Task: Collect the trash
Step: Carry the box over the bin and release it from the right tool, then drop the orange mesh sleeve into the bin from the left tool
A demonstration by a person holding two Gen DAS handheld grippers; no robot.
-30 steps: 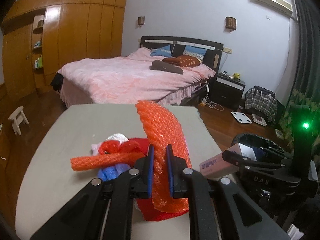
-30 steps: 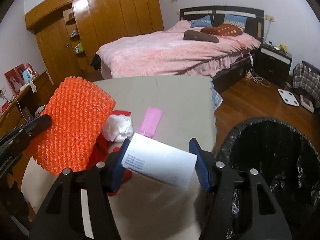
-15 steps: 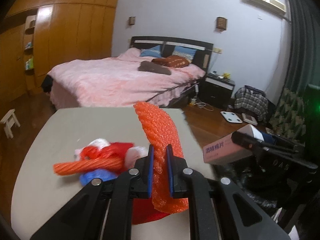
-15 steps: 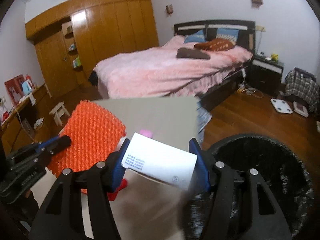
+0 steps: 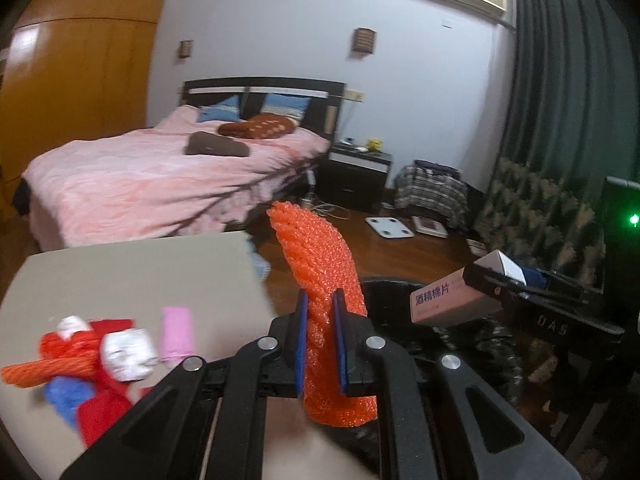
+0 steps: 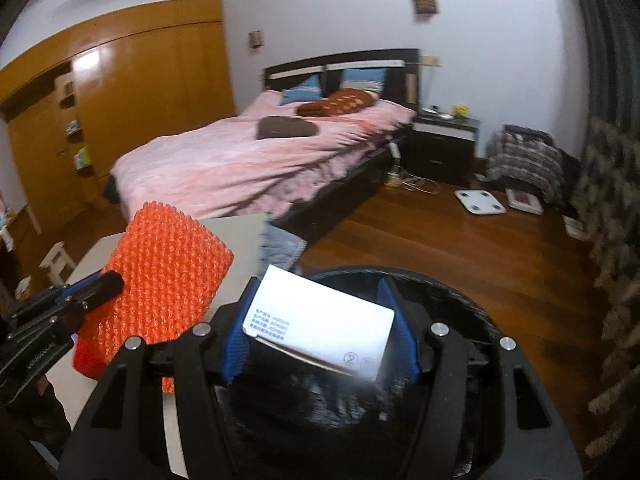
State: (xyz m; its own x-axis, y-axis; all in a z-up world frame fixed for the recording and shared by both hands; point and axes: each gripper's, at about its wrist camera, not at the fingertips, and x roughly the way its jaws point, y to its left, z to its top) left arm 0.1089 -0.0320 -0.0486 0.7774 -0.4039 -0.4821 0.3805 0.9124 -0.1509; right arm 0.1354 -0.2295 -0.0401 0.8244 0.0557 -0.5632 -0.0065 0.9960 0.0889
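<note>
On the far left of the table (image 5: 132, 268) I see a little heap of trash (image 5: 88, 360): red and white scraps, a blue scrap, an orange roll and a pink slip lying flat beside them. The heap is well away from the black bin (image 6: 460, 300), which stands past the table's right edge.

Next comes my left gripper (image 5: 320, 340). Its jaws are pinched almost together on an orange foam net (image 5: 320, 272). The net stands nearly upright between the blue pads and sticks out above and below them. It is off the table and hangs at the bin's left side, over the near part of the rim as far as I can tell.

Further right is my right gripper (image 6: 320, 328). Its jaws stand about half wide and squeeze a small box (image 6: 320, 320) from both sides. The box is white on one face and pink with print on another. It hangs right over the open mouth of the bin, which has a black bag in it.

Behind the bin, across the wood floor, is a bed (image 6: 260, 160) with a pink cover.
</note>
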